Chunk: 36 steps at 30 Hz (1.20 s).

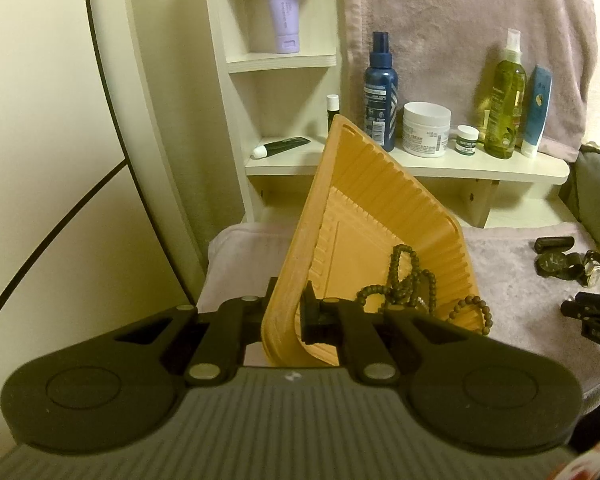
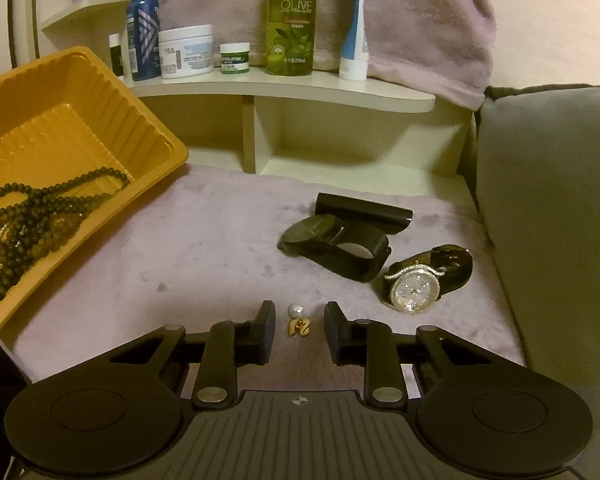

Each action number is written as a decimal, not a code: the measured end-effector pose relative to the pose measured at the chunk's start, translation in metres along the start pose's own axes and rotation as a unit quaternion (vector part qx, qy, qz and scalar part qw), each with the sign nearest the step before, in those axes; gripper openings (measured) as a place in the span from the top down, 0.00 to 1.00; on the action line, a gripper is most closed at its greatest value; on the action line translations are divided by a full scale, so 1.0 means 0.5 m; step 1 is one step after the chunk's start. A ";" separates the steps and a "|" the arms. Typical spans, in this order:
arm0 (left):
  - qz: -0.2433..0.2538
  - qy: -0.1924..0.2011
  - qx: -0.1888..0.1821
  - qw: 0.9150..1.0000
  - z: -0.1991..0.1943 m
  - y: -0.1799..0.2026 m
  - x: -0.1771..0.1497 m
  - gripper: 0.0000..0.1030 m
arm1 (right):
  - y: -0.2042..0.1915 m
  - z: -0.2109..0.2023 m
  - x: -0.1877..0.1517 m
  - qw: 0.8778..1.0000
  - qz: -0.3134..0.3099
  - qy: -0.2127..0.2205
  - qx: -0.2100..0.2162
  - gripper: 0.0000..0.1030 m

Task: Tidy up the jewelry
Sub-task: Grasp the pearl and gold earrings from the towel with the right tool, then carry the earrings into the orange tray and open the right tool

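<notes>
Right hand-held gripper: jaws apart, straddling a small pearl-and-gold earring lying on the mauve plush cloth; pads not touching it, lined up for a pinch.
Left hand-held gripper: clamped on the near wall of the ribbed orange plastic tray, raised off the cloth and tilted, likely to present its opening toward the loose pieces.
Dark bead strands: heaped in the tray's low end, at 9 o'clock from the earring; already sorted, seemingly.
Rhinestone-faced watch with black strap: on the cloth at 2 o'clock, well apart, awaiting collection.
Black watch with black band: at 1 o'clock, just beside the rhinestone one.
Black cylindrical case: just behind the watches.
Cream shelf: farthest, at 12 o'clock, carrying toiletry bottles; outside the task.
</notes>
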<state>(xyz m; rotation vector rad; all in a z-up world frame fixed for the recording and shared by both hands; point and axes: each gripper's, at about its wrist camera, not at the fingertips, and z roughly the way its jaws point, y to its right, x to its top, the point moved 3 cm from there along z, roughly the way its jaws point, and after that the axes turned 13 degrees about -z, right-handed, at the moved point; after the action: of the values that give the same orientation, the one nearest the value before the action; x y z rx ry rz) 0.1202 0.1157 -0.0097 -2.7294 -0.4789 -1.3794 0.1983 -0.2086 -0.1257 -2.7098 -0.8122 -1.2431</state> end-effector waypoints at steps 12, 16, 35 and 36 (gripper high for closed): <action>0.003 0.000 -0.001 1.000 0.000 0.002 -0.001 0.93 | -0.005 -0.008 0.002 1.000 -0.014 0.011 -0.001 0.90; 0.003 0.000 -0.002 1.000 0.000 0.001 -0.002 0.93 | -0.008 -0.029 0.020 1.000 -0.019 0.021 -0.003 0.90; -0.003 -0.003 -0.004 1.000 0.001 -0.006 -0.003 0.93 | -0.229 -0.113 0.200 0.972 -0.059 0.107 0.201 0.90; -0.003 -0.003 -0.004 1.000 0.001 -0.007 -0.002 0.93 | -0.241 -0.110 0.204 0.970 -0.063 0.106 0.210 0.90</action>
<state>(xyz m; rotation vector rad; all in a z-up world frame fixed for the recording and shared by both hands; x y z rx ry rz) 0.1190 0.1186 -0.0114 -2.7413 -0.4829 -1.3791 0.1572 -0.0742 -0.0354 -2.1836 -1.0893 -1.1928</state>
